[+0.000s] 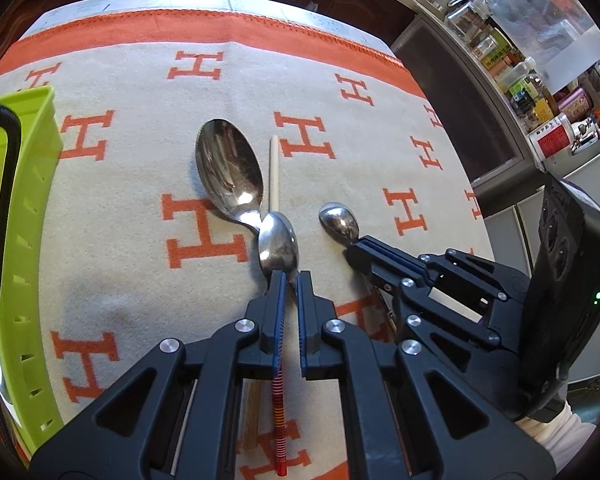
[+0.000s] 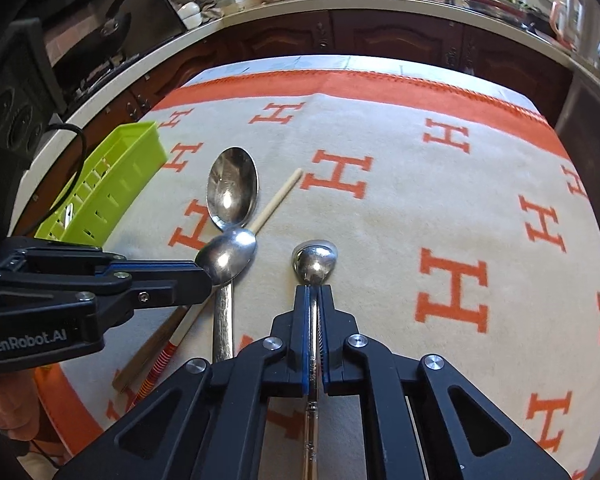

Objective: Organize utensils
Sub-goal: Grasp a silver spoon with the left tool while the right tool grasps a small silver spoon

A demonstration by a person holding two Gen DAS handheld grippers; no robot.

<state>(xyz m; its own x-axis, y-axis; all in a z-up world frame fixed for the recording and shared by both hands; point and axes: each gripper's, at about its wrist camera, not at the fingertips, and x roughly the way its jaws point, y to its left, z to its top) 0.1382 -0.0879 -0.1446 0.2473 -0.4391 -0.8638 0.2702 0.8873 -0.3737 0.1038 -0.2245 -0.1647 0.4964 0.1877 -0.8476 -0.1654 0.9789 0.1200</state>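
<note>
Left wrist view: my left gripper [image 1: 291, 276] is pinching one spoon [image 1: 278, 242], nearly closed; my right gripper [image 2: 313, 290] is squeezing another spoon [image 2: 315, 261]. Both are slippery and might be dropping before the green tray [image 1: 36, 216].

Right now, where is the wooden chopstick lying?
The wooden chopstick lies on the blanket just right of the large spoon, passing under the spoon held in the left gripper.

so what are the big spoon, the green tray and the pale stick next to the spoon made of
Big spoon: polished metal, probably stainless steel; its bowl gives mirror-like reflections and bright glints.
Green tray: moulded plastic by the look, matte lime colour, slotted walls.
Pale stick: looks like a chopstick of light wood or bamboo, dull and unreflective; could also be plastic.
</note>
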